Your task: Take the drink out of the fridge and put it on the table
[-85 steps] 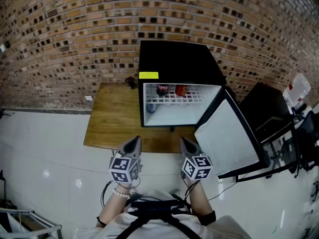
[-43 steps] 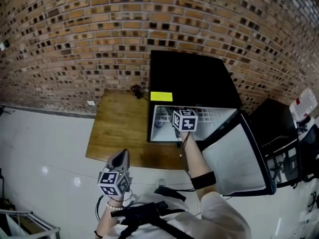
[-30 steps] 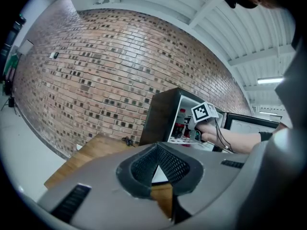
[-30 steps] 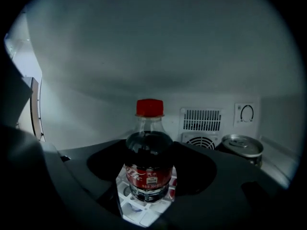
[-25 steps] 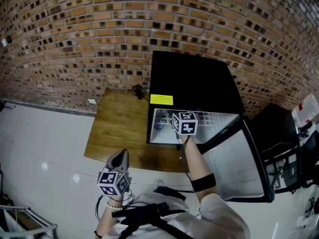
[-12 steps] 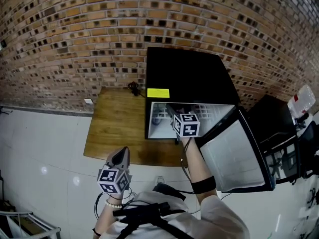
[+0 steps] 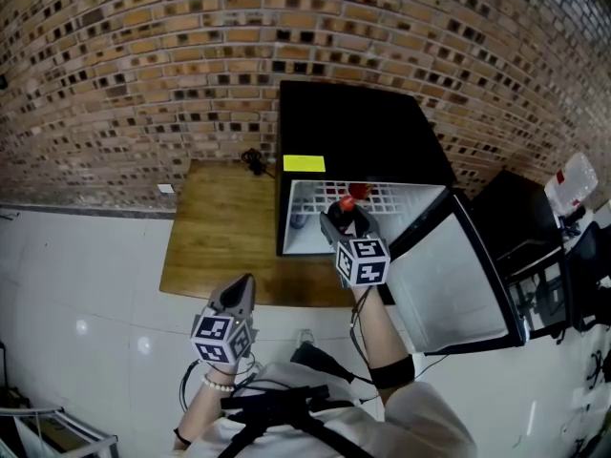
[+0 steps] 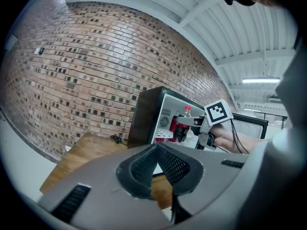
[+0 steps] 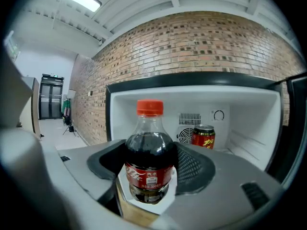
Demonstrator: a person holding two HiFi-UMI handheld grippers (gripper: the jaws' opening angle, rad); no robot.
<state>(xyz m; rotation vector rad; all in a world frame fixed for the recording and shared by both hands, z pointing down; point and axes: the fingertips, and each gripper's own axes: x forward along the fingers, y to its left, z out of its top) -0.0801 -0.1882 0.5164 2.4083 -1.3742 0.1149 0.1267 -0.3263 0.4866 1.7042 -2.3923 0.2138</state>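
A small cola bottle [image 9: 148,157] with a red cap and red label stands upright between the pads of my right gripper [image 9: 149,178], which is shut on its lower body. In the head view the bottle [image 7: 348,201] and right gripper [image 7: 342,219] hang just in front of the open black fridge [image 7: 358,122], above the wooden table [image 7: 220,227]. The left gripper view shows the same bottle [image 8: 183,123] held at the fridge mouth. My left gripper [image 7: 239,294] stays low by the table's near edge, its jaws together [image 8: 156,169] with nothing in them.
A red can [image 9: 204,135] stands at the back of the white fridge shelf. The fridge door [image 7: 439,265] swings open to the right. A black cable [image 7: 253,160] lies at the table's far edge by the brick wall. A dark stand [image 7: 520,218] is at right.
My right gripper has drawn back out of the fridge toward me, with the cola bottle held in it. The left gripper has barely shifted.
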